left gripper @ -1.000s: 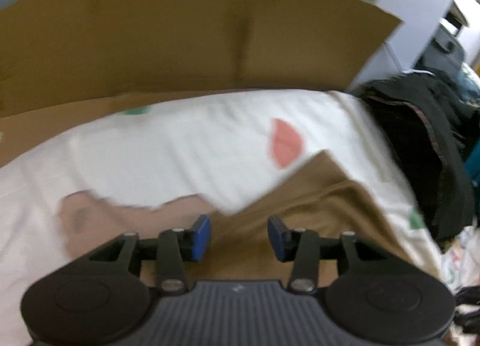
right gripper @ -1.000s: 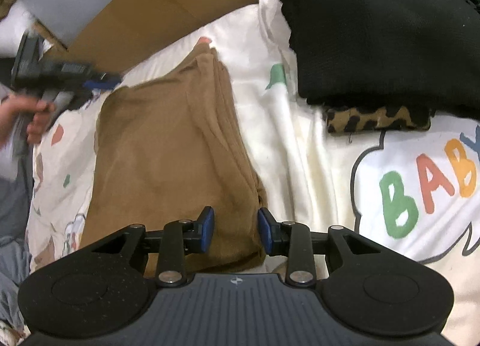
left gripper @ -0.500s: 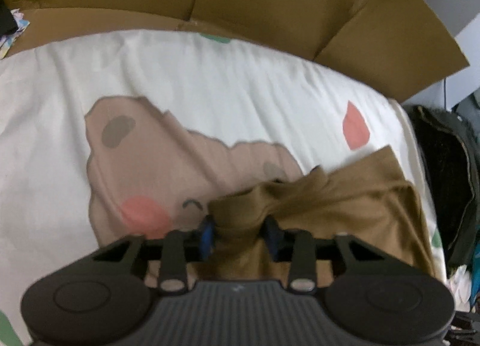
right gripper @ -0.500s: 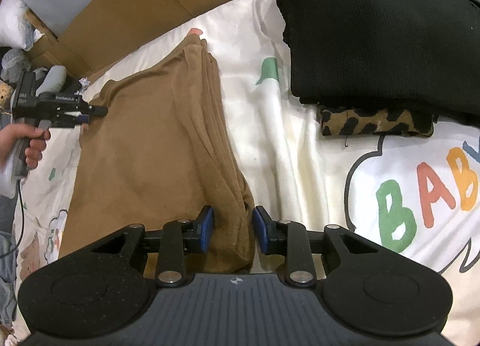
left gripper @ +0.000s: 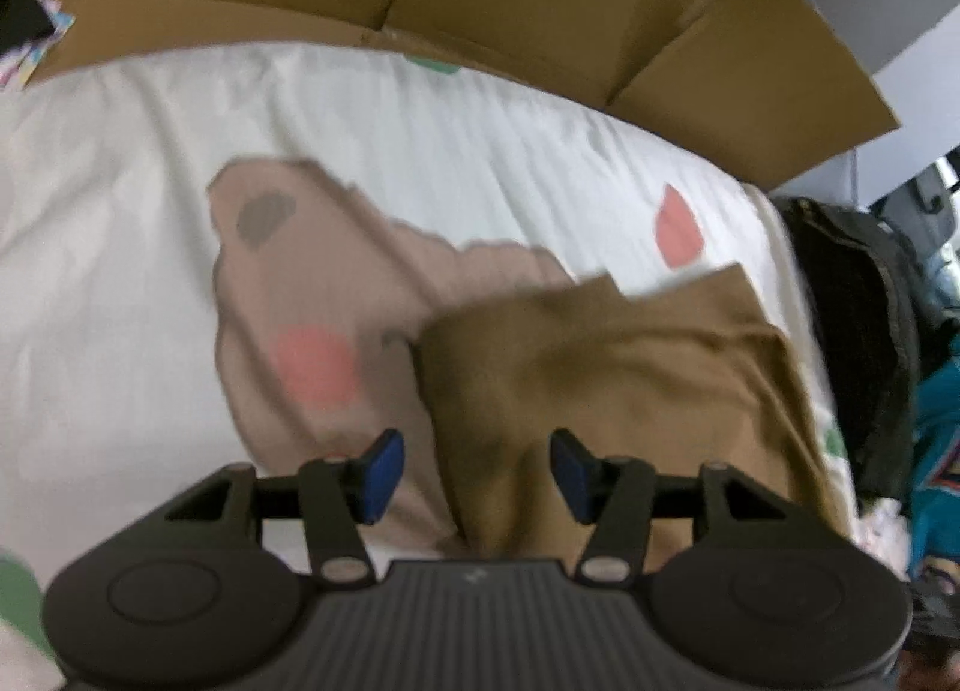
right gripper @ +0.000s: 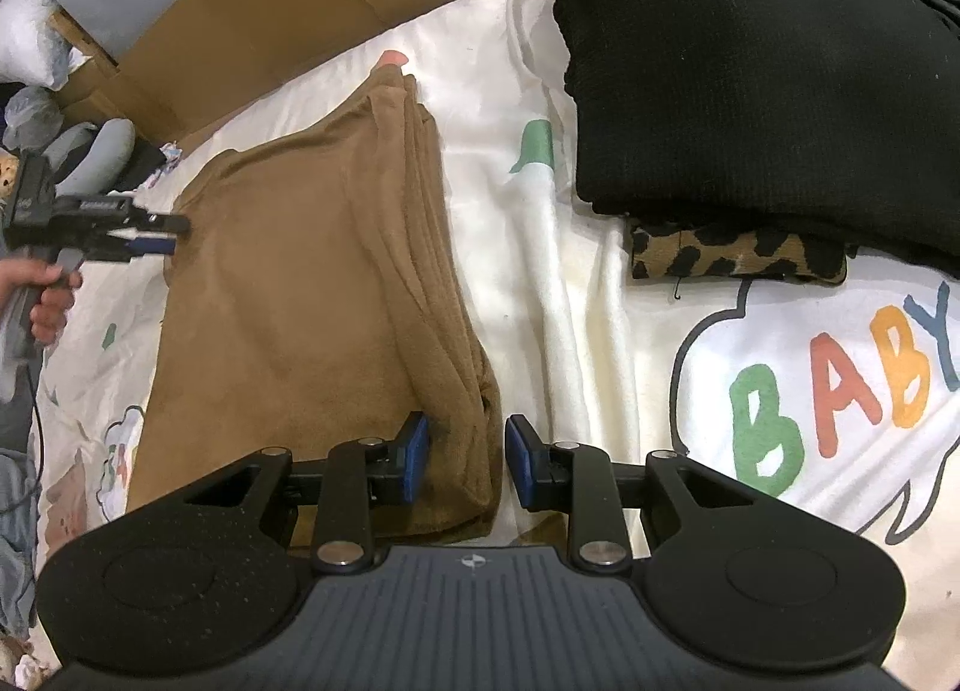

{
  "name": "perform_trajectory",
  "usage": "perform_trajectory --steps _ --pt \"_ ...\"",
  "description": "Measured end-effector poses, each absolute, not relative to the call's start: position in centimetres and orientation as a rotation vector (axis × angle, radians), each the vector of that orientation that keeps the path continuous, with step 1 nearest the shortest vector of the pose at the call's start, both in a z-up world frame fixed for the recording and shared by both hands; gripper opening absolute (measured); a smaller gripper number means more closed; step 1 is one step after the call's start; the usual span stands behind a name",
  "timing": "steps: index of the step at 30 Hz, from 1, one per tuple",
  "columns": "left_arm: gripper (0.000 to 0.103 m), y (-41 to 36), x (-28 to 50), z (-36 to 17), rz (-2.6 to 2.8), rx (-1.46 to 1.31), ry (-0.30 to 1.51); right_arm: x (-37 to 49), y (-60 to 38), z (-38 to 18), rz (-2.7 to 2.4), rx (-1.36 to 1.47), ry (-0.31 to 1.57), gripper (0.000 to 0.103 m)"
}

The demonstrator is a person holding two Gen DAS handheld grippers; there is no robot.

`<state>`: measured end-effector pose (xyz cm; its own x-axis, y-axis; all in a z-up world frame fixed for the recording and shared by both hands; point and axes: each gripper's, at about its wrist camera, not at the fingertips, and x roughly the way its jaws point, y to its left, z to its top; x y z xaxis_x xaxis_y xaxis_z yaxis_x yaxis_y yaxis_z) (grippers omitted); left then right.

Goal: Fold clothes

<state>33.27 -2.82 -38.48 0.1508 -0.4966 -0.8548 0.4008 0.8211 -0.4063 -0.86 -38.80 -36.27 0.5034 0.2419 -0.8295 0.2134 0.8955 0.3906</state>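
Brown folded cloth (right gripper: pixel 312 295) lies on the printed bed sheet (right gripper: pixel 540 295), beside a black pile (right gripper: pixel 750 61). Right tongs (right gripper: pixel 465 457) are spread apart around its near corner; left tongs (left gripper: pixel 474 472) gape at its far edge, gripping nothing.

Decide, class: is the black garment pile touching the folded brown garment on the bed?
Apart. The right wrist view shows a strip of white sheet between the folded brown garment and the black garment pile.
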Motion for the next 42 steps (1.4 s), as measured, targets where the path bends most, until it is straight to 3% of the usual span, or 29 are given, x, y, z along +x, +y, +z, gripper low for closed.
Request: perform_trajectory --steps 10,22,37,42 --pt "0.056 1.1 25.6 -39.4 -0.616 -0.242 1.374 0.0 -38.3 -35.9 0.04 0.434 1.103 0.034" --pt "0.052 0.5 19.7 -40.5 -0.554 -0.376 1.453 0.3 -37.7 -36.8 -0.001 0.428 1.108 0.034" --pt "0.051 -1.5 15.0 -42.2 -0.601 -0.192 1.569 0.0 -38.0 -37.7 -0.014 0.476 1.088 0.034" --pt "0.046 -2.5 13.9 -42.2 -0.61 -0.088 1.533 0.0 -37.9 -37.8 -0.009 0.462 1.082 0.034"
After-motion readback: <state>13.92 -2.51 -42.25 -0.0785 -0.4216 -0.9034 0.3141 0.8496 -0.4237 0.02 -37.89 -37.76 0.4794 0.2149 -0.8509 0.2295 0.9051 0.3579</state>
